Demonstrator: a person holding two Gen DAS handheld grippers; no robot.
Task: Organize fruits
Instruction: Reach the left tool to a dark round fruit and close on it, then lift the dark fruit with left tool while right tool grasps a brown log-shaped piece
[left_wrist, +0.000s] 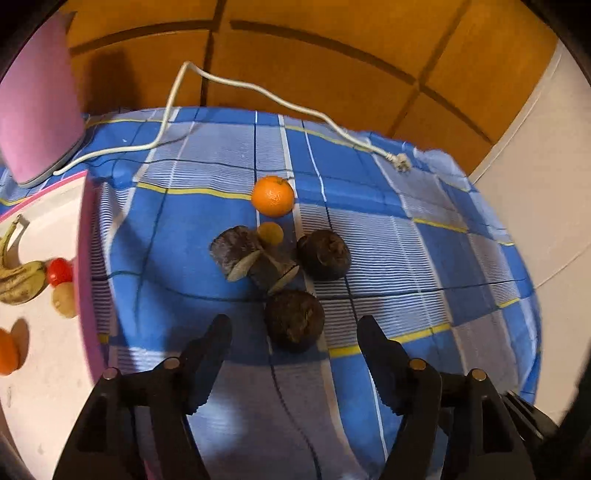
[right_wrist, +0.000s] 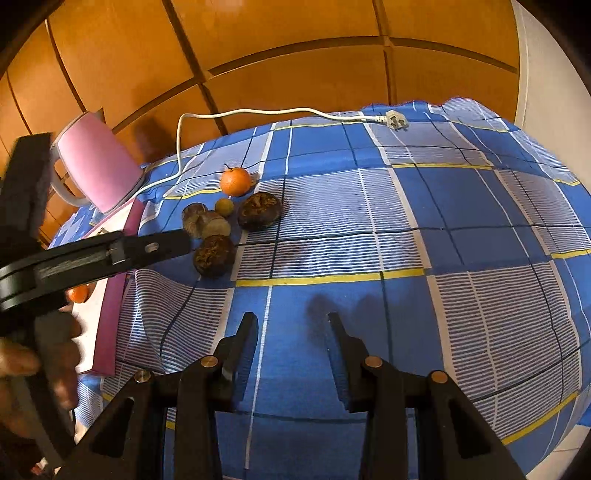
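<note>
Orange sits on checked cloth, small yellow-green fruit just beside it. Two dark round fruits and two cut brown pieces cluster near.

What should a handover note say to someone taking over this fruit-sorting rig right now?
Left gripper: open, empty, just short of the nearest dark fruit.
Right gripper: open, empty, over bare cloth.
In the pink-rimmed tray: banana, red fruit, a pale one and an orange one.
Left on the checked cloth: orange, small yellow-green fruit, second dark round fruit, two cut brown pieces.
</note>
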